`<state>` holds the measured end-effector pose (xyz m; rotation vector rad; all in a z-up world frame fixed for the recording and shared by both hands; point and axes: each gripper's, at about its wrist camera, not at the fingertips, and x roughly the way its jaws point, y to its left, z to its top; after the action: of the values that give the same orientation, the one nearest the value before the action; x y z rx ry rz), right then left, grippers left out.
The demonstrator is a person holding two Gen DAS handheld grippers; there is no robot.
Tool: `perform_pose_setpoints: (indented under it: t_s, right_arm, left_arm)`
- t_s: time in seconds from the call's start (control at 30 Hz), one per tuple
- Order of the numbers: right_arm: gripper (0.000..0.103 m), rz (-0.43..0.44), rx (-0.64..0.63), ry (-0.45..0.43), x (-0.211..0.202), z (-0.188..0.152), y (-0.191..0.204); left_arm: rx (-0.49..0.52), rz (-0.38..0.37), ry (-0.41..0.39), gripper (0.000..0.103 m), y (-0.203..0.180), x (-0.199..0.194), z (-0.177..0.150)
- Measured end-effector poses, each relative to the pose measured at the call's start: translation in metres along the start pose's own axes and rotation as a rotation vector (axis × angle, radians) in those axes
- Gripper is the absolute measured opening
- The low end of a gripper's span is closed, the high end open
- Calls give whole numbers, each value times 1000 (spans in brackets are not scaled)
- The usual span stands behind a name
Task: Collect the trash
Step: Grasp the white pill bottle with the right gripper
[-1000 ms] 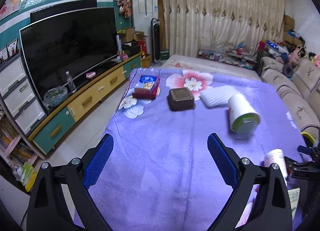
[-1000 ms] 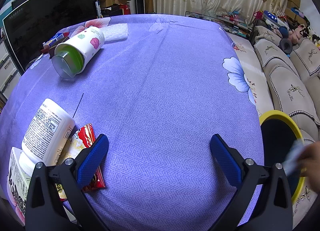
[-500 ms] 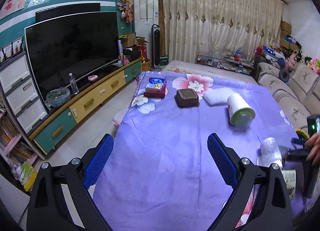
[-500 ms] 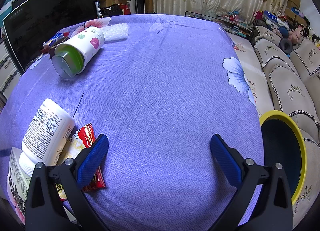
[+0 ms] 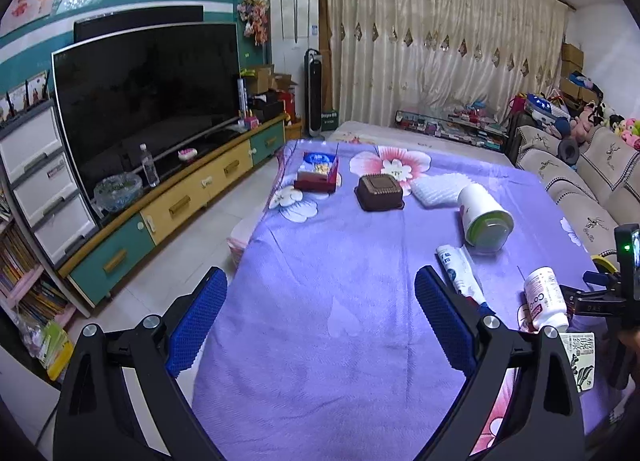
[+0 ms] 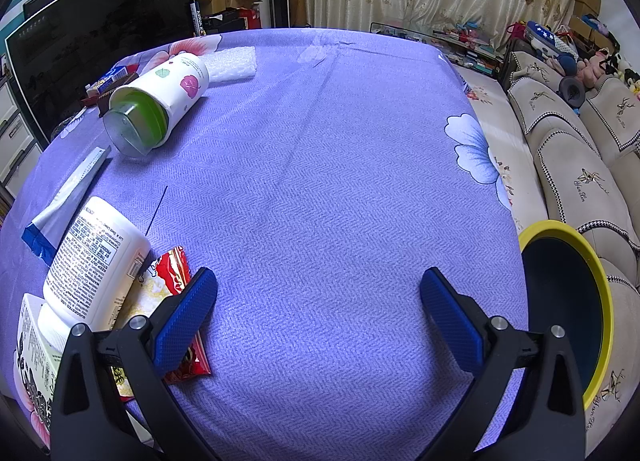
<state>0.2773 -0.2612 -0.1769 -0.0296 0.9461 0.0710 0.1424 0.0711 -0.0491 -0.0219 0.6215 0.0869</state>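
- Right wrist view: right gripper [image 6: 318, 315], jaws spread wide, nothing between them, above the purple cloth [image 6: 340, 181].
- White bottle [image 6: 94, 261] lying on a red wrapper [image 6: 176, 273], just beside its left finger.
- Yellow-rimmed bin [image 6: 568, 301], just outside its right finger.
- Left gripper [image 5: 320, 325]: jaws apart, empty; tube [image 5: 460, 273] beside its right finger, canister [image 5: 484, 217] ahead.

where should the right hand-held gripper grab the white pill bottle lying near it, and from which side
Grip the white pill bottle across the middle of its labelled body, coming down from above. It lies on its side, cap towards the camera, resting partly on the red snack wrapper, so the round sides are exposed. The right hand-held gripper is open; turn it so the jaws span the body's width, not its length.
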Motion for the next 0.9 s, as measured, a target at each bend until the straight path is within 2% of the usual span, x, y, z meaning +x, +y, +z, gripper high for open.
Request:
perform_pose_setpoints:
  t_s: [0.23,0.33,0.47,0.57,0.67,0.77,0.9]
  right_arm:
    - [97,-41,31,7,-12,5,-3]
    - [97,19,60,-35,-44,10,6]
    - [97,126,51,-64,-75,8,40]
    - [97,133,35,-97,-86,3,63]
    - [96,120,21,-79,-76,-2,84]
    - [85,129,45,-43,-63,-5,93]
    - [82,122,56,-8,-47,-7,101]
  left_arm:
    - [-5,6,-21,94,7,-14,1]
    - [-6,3,-28,94,7,-19,2]
    - [6,7,-38,94,4,-23,3]
    - [12,2,-45,94,4,-26,3]
    - [16,-6,-45,94,4,-28,1]
    - [22,-14,-41,94,5,-28,0]
    - [19,-24,-37,94,8,-27,-1]
